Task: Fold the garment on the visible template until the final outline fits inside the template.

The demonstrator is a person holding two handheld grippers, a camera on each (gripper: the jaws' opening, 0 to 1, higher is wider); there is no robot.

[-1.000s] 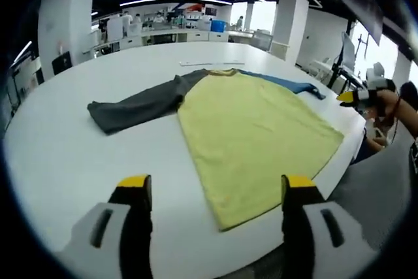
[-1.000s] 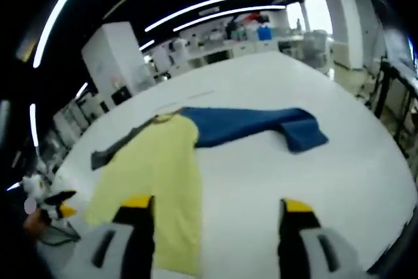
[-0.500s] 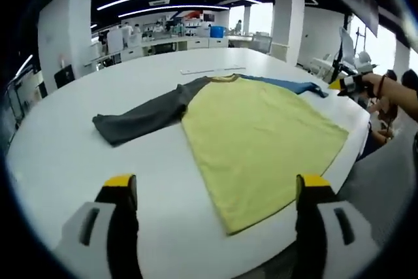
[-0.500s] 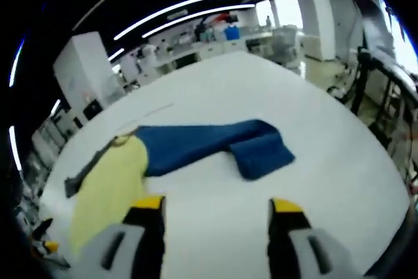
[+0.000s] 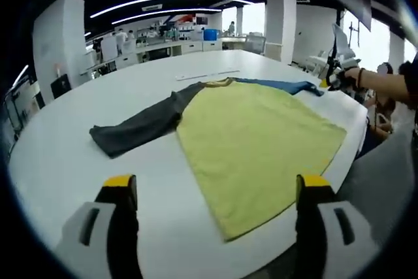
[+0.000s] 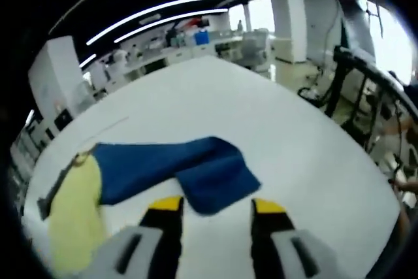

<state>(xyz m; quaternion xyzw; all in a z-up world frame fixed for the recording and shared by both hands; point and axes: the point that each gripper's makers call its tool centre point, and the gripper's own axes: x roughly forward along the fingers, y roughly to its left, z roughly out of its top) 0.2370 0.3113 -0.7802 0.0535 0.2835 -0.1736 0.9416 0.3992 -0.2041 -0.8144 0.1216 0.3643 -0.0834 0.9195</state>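
Observation:
A shirt lies flat on the white table (image 5: 59,161), with a yellow body (image 5: 255,142), a grey sleeve (image 5: 140,125) and a blue sleeve (image 5: 281,85). My left gripper (image 5: 217,187) is open over the table's near edge, short of the yellow hem. At the far right a hand holds my right gripper (image 5: 336,76) by the blue sleeve's end. In the right gripper view the blue sleeve (image 6: 157,161) ends in a doubled-over cuff (image 6: 219,184). My right gripper (image 6: 217,206) is open, and the cuff's near edge sits between its tips. The yellow body (image 6: 75,213) lies to the left.
A thin pale strip (image 5: 202,74) lies on the table beyond the collar. Desks, pillars and several people stand far behind. An office chair and dark equipment (image 6: 353,89) stand off the table's right edge. Bare table (image 6: 307,161) spreads right of the cuff.
My right gripper has moved in on the blue cuff and its jaws have narrowed. The left gripper view has hardly shifted. The shirt lies as before.

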